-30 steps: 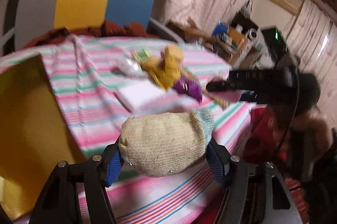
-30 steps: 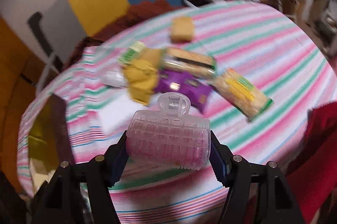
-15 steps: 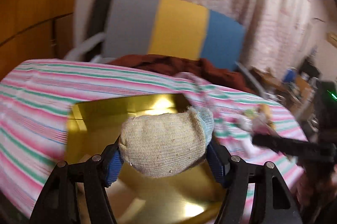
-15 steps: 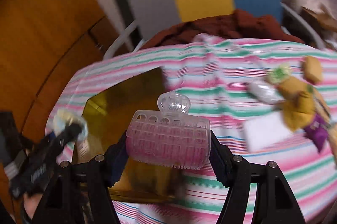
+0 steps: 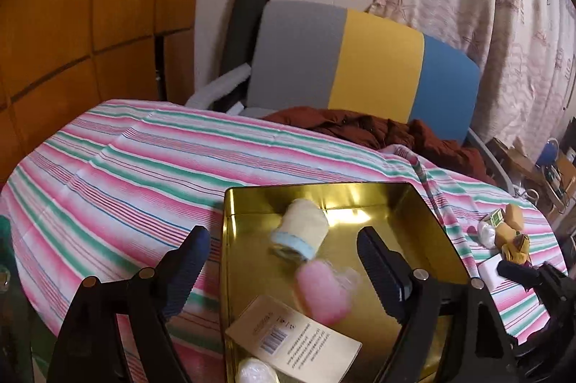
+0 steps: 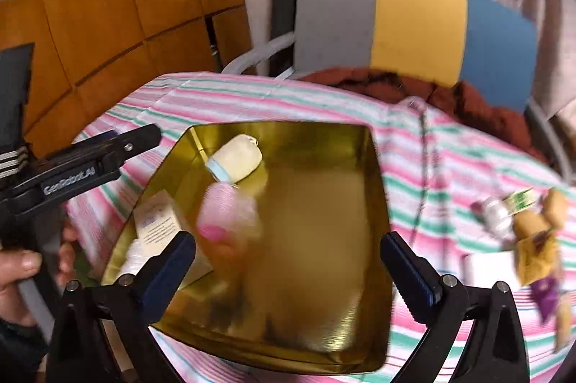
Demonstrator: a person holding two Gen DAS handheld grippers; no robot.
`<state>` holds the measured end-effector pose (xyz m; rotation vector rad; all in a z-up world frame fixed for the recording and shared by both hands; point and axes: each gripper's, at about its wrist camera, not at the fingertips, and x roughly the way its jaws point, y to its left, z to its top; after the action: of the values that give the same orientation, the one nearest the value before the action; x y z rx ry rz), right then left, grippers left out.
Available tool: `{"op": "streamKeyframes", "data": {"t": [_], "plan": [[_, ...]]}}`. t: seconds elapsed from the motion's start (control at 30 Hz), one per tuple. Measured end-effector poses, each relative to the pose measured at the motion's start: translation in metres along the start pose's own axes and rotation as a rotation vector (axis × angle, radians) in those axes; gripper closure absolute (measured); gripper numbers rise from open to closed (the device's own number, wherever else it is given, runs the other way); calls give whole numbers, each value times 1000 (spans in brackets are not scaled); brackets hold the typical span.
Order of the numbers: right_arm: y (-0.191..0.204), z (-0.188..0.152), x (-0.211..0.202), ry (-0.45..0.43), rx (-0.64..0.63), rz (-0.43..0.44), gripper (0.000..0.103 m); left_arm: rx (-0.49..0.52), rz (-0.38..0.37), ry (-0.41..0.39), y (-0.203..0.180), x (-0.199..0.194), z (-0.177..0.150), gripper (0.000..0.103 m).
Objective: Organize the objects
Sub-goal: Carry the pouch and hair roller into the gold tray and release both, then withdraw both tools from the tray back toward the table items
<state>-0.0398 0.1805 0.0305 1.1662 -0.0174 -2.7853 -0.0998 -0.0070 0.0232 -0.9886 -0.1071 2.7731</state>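
Bench [image 5: 118, 167], covered by a pink, green and white striped cloth, filled most of both views. A chair [image 5: 360, 59] with a grey, yellow and blue back stood behind it, with a dark red garment [image 5: 360, 127] bunched at its seat, touching the cloth's far edge.

Gold tin tray [image 6: 378, 188] sat on the bench, under and ahead of both claws. Left claw [image 5: 280, 271] was spread wide and empty, one finger over the cloth just left of the tray wall, the other over the tray floor. Right claw [image 6: 288, 271] was likewise spread wide and empty, above the tray's near half. The left claw also showed in the right wrist view, at the tray's left rim, with a hand [image 6: 21, 278] gripping its handle.

Contents of tray, as seen:
- Printed card box [image 5: 295, 343] with barcode, at the near left corner.
- Rolled beige sock [image 5: 302, 231] with a pale blue cuff, toward the far left corner, lying on its side.
- Pink hair roller [image 5: 324, 293], motion-blurred, just beside the sock on the near side; contact with the tray floor could not be told.
- Small white object [image 5: 253, 370] at the near edge beside the box; identity unclear.

A cluster of snack packets [image 6: 532, 231], yellow and purple among them, lay on the cloth well right of the tray, blurred.
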Motion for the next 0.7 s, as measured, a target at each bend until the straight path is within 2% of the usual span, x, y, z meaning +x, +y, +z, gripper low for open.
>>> {"op": "streamKeyframes", "data": {"t": [0.13, 0.23, 0.3, 0.47, 0.7], "plan": [[3, -6, -25, -95, -19, -52, 0, -17, -11, -29, -5, -15, -9, 18], [0, -13, -33, -148, -25, -4, 0, -13, -13, -41, -11, -26, -15, 18], [-2, -17, -29, -97, -25, 18, 0, 8, -15, -45, -18, -31, -19, 18], [-25, -28, -28, -80, 86, 54, 0, 71, -19, -41, -37, -38, -27, 18], [-64, -33, -32, -52, 160, -33, 1, 129, -46, -25, -65, -43, -38, 18]]}}
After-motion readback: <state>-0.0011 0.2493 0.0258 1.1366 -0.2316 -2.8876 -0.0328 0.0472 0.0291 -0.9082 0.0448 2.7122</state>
